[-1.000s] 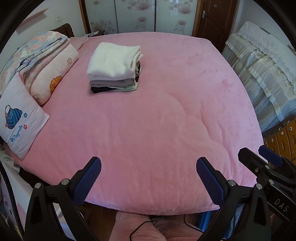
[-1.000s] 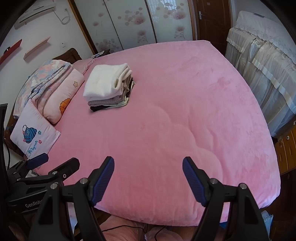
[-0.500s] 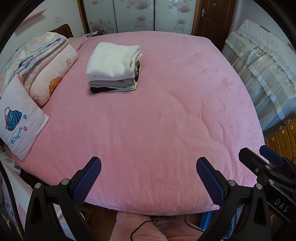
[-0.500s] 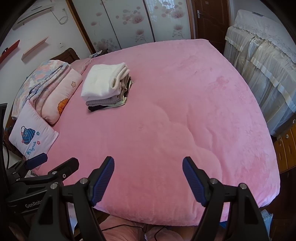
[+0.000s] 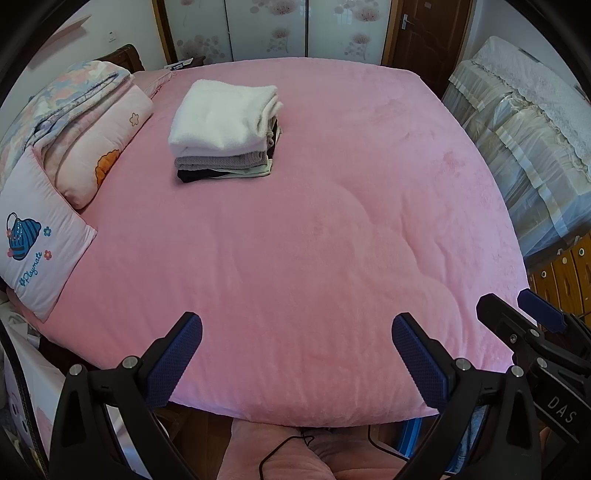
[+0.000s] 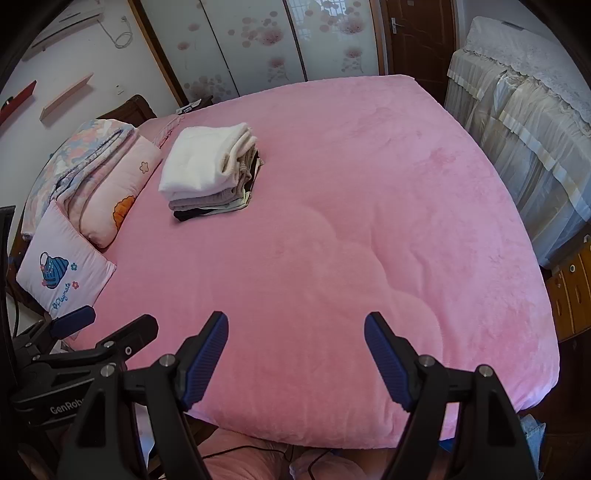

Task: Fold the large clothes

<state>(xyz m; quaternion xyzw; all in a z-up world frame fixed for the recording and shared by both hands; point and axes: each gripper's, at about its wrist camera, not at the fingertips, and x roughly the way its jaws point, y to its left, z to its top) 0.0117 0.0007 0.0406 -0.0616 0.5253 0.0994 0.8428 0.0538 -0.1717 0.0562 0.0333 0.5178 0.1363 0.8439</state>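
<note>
A stack of folded clothes (image 5: 225, 131), white on top, grey and black below, lies on the far left part of the pink bed (image 5: 314, 240); it also shows in the right wrist view (image 6: 210, 171). My left gripper (image 5: 295, 332) is open and empty above the bed's near edge. My right gripper (image 6: 295, 328) is open and empty, also above the near edge. The right gripper shows at the right of the left wrist view (image 5: 535, 321); the left gripper shows at the lower left of the right wrist view (image 6: 88, 332).
Pillows (image 5: 40, 243) and a folded floral quilt (image 5: 62, 107) line the bed's left side. A covered piece of furniture (image 5: 524, 140) and wooden drawers (image 5: 569, 269) stand to the right. Wardrobe doors (image 5: 269, 26) are behind the bed. A cable (image 5: 291, 443) lies below the near edge.
Both views have shifted very slightly; the clothes stack and bed sit nearly where they were. Both grippers stay open.
</note>
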